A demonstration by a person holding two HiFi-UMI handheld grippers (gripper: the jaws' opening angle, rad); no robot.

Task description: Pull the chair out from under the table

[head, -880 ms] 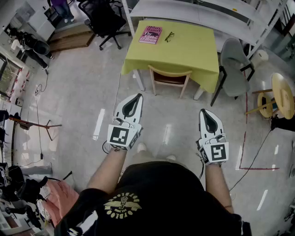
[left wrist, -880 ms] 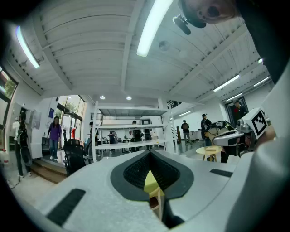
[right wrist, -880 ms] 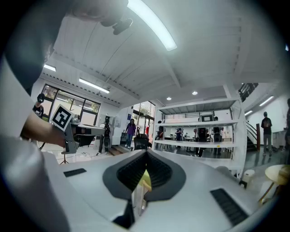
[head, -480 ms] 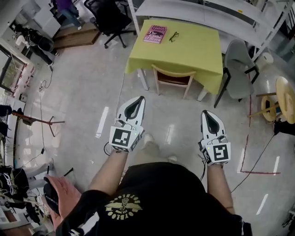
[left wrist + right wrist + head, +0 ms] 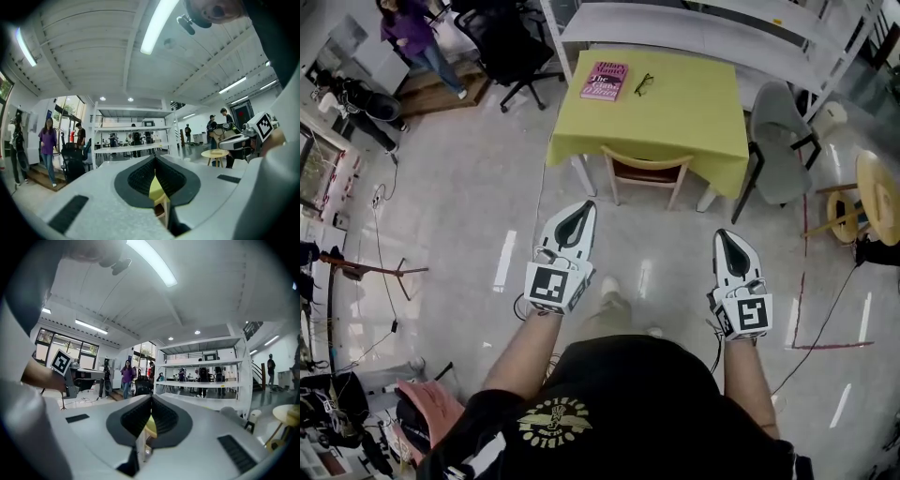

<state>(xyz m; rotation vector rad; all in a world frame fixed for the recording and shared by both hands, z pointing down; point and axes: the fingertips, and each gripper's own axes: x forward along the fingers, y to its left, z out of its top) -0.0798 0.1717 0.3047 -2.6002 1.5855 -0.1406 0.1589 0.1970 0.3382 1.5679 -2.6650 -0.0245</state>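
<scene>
Approach step, by the look of it: left gripper (image 5: 581,210) and right gripper (image 5: 726,241) both pressed together, empty, well short of wooden chair (image 5: 645,170), tucked under far yellow table (image 5: 684,103). Next, probably: close in, spread jaws, grip backrest.

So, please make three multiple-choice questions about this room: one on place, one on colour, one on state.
1. The pink book lies: A) on the floor; B) on the table, beside the glasses; C) on the grey chair.
2. The table's cloth is: A) yellow-green; B) blue; C) red.
3. The wooden chair is: A) tipped over; B) far from the table; C) pushed in under the table.
1 B: it lies on the tabletop next to the glasses. 2 A: the cloth shows yellow-green. 3 C: it stands tucked in at the table's near edge.
</scene>
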